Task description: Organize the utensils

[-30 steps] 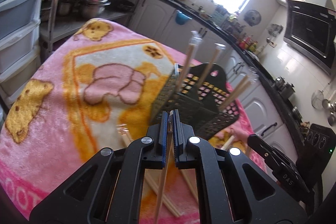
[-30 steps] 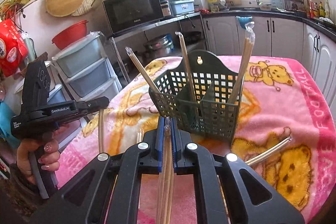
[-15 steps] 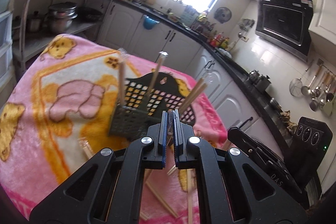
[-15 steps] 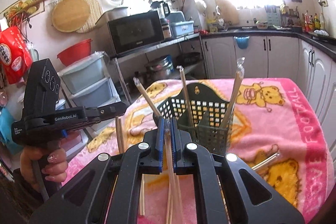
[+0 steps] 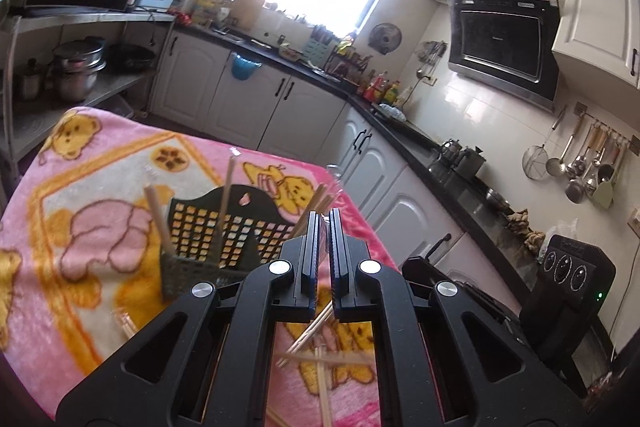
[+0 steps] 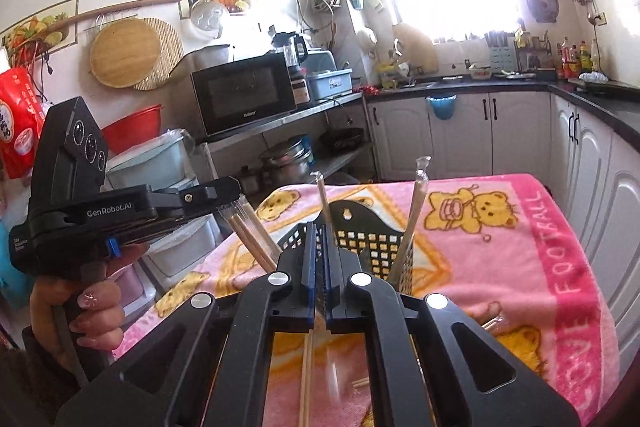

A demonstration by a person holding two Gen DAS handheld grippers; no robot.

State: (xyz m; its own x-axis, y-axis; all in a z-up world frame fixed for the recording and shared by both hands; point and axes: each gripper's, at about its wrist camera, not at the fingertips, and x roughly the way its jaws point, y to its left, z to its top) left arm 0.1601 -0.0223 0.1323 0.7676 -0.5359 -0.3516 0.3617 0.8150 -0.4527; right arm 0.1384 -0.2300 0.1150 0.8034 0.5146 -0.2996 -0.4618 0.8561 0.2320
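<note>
- Chopsticks (image 5: 230, 187) upright in a dark mesh holder (image 5: 224, 227), mid-blanket (image 5: 80, 187), well clear of the pink edges.
- Left gripper (image 5: 323, 223) above the holder's right side, jaws nearly together, clamping a wrapped chopstick pair (image 5: 310, 327).
- Right gripper (image 6: 319, 235) likewise pinching another wrapped pair (image 6: 307, 367).
- Loose chopsticks (image 5: 324, 383) crossed on the near blanket.
</note>
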